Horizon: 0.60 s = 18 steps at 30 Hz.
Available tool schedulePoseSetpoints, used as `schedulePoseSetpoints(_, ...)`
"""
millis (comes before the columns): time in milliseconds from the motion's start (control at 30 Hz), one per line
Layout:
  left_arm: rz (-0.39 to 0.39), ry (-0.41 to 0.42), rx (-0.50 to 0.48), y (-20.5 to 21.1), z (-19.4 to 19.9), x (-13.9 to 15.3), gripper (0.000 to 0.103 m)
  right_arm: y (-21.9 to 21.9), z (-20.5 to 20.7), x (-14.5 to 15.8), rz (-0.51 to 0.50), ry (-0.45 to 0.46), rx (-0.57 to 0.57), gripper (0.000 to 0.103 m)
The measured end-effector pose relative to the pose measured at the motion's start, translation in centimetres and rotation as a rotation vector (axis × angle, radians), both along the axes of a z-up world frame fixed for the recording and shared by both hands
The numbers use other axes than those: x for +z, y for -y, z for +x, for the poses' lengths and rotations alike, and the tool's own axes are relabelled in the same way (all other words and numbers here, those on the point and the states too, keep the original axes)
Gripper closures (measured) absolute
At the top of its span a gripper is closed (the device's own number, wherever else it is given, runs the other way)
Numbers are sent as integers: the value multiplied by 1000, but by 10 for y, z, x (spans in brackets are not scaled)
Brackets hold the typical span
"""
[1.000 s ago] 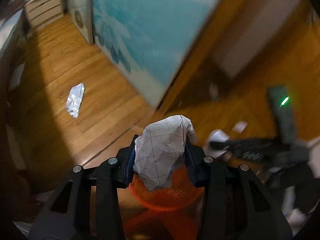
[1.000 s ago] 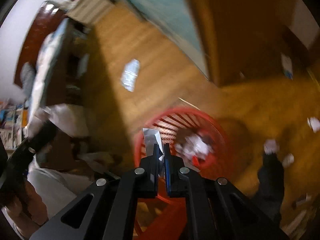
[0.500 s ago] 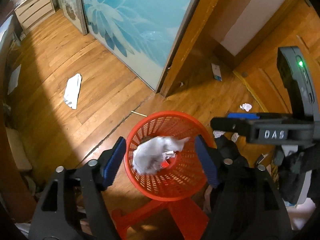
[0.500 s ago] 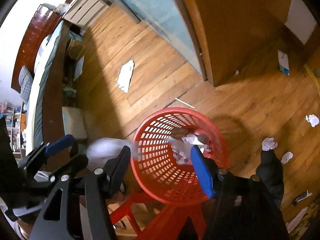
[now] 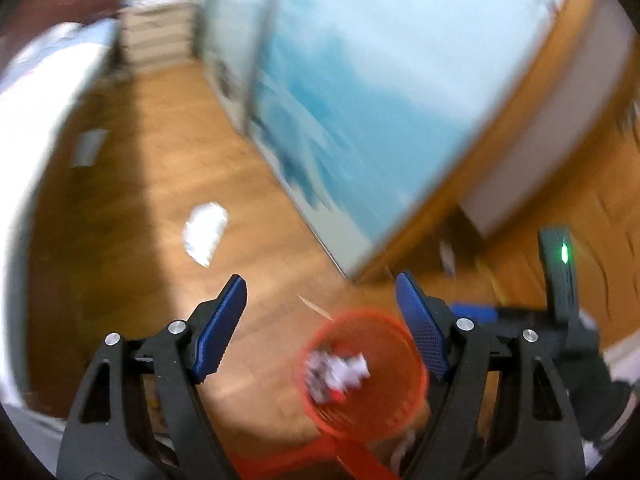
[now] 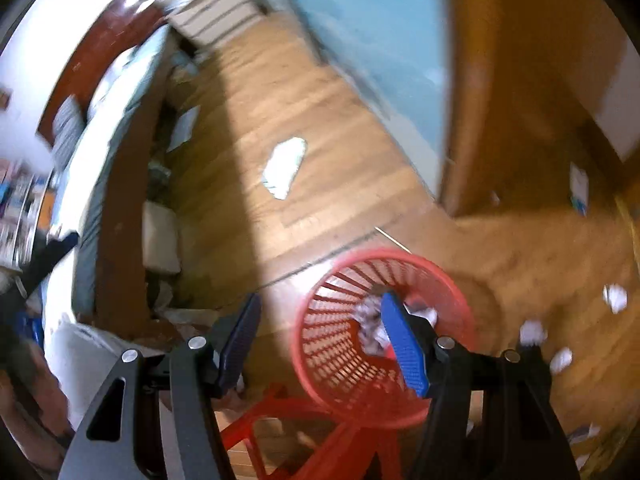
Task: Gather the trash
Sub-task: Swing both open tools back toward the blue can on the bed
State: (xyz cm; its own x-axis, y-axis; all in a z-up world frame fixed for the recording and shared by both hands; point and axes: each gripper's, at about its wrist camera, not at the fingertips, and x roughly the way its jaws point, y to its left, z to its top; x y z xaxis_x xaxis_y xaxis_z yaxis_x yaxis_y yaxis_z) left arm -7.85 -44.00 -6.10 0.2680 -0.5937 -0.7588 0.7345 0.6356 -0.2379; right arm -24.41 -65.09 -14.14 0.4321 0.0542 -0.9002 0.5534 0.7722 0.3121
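A red mesh basket (image 5: 404,392) (image 6: 320,332) stands on the wood floor with crumpled white paper (image 5: 340,372) (image 6: 370,322) inside. My left gripper (image 5: 320,320) is open and empty, above the basket and to its left. My right gripper (image 6: 324,340) is open and empty over the basket's left side. A flat white wrapper (image 5: 205,233) (image 6: 285,167) lies on the floor farther off. Small paper wads (image 6: 532,332) lie to the right of the basket. Both views are blurred.
A blue patterned sliding door (image 5: 360,100) and a wooden door frame (image 6: 472,100) stand beyond the basket. A bed with a dark wooden side (image 6: 120,184) runs along the left. The other gripper's handle with a green light (image 5: 560,276) shows at right.
Both grippers let their paper fall into the basket and opened wide. Since then both views have lifted and swung away from the basket, towards the wrapper on the floor.
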Motion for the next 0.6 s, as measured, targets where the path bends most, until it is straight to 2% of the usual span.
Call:
schedulePoseSetpoints(100, -18, 93, 145, -68, 35, 33, 22, -42, 43, 27, -69, 48, 108, 39)
schedulePoseSetpoints(133, -30, 106, 207, -95, 47, 42, 22, -59, 56, 34, -109, 56, 144, 39)
schedulePoseSetpoints(167, -39, 117, 259, -119, 55, 50, 21, -89, 76, 47, -189, 77, 213, 39)
schedulePoseSetpoints(200, -44, 130, 304, -139, 61, 57, 21, -108, 87, 54, -218, 98, 253, 39)
schedulePoseSetpoints(233, -47, 161, 381, -175, 69, 66, 20, -128, 99, 61, -232, 123, 294, 39)
schedulePoseSetpoints(300, -41, 205, 474, -223, 73, 73, 20, -175, 124, 77, -228, 188, 371, 40)
schedulePoseSetpoints(433, -21, 246, 599, -293, 65, 72, 20, -249, 156, 96, -168, 283, 465, 40)
schedulePoseSetpoints(533, -32, 207, 674, -335, 57, 59, 20, -299, 168, 105, -181, 337, 527, 40)
schedulePoseSetpoints(600, 15, 208, 718, -348, 54, 53, 20, -325, 171, 107, -183, 366, 560, 40)
